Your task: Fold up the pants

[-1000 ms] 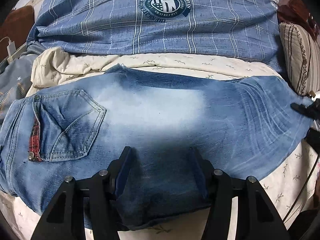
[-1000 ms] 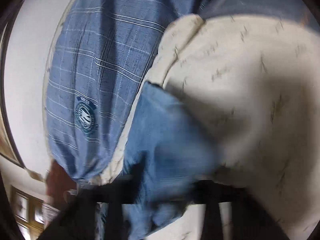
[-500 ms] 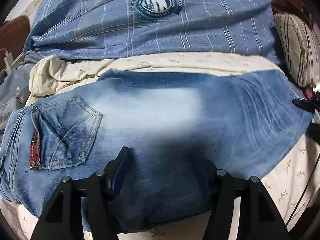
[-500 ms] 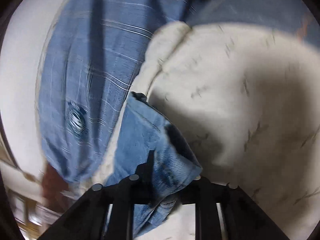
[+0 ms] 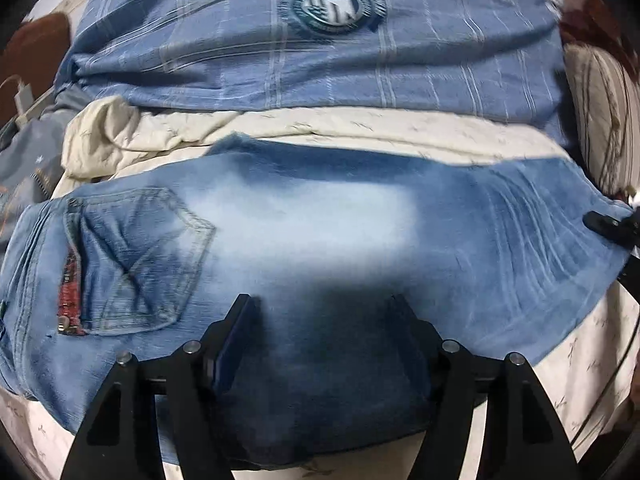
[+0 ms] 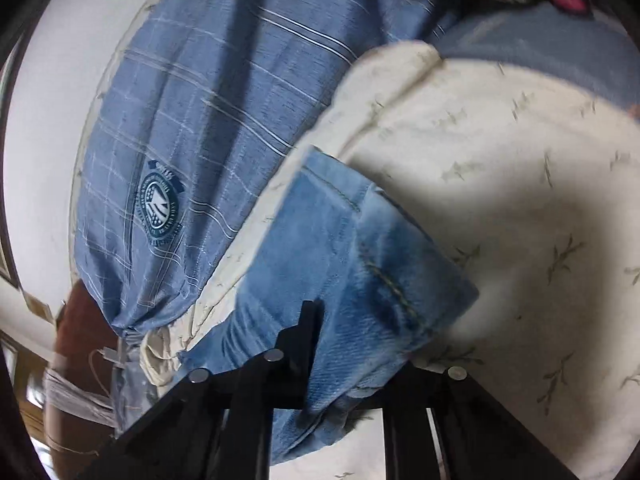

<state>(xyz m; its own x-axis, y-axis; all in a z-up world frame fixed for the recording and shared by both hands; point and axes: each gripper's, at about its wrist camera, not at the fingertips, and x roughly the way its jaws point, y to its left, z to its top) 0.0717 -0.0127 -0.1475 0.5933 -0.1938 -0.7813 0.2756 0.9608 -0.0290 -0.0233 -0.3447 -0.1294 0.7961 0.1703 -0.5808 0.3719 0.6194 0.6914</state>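
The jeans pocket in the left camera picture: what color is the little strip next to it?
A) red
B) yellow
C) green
A: a red strip runs down the left edge of the pocket on the jeans.

The left gripper (image 5: 324, 328) has spread its jaws wider over the jeans (image 5: 320, 232) and they are opening now, pads off the denim. The right gripper (image 6: 352, 344) has clamped onto the hem end (loose a second ago) and lifted it off the cream bedsheet (image 6: 520, 184).
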